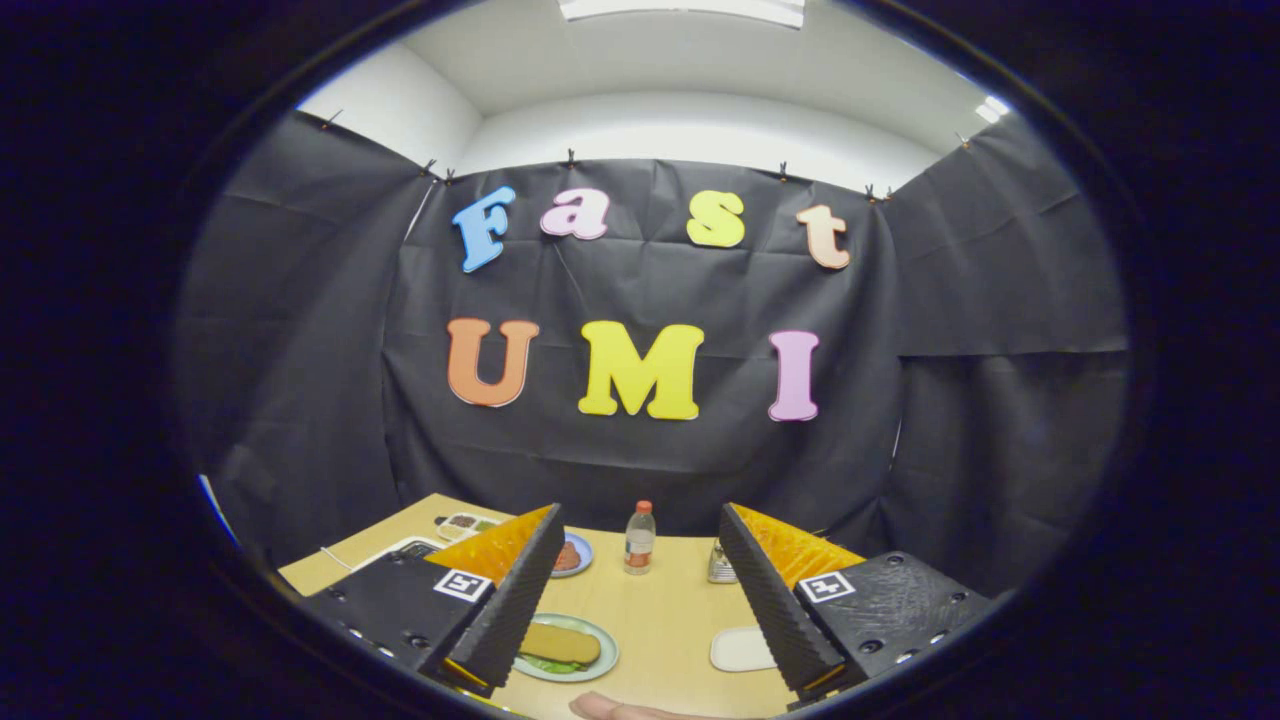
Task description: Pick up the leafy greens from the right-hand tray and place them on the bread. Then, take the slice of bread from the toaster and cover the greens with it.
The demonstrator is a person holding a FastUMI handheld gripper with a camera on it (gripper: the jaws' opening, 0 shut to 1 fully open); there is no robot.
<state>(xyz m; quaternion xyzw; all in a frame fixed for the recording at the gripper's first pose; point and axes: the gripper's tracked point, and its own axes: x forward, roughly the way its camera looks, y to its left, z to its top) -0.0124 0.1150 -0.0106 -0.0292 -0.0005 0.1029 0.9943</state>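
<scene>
Single fisheye cam, mounted on the tongs [640, 590], facing forward along both fingers, which enter from below, spread wide with nothing between them. It sits raised above the wooden surface [670, 620] and pitched near level, so the booth's back wall and ceiling take most of the view and the surface is a low strip. Nearest: a plate [566, 650] with bread by the left finger. Farther: a bottle [640, 538] at the surface's back edge. No second view to overlap.
</scene>
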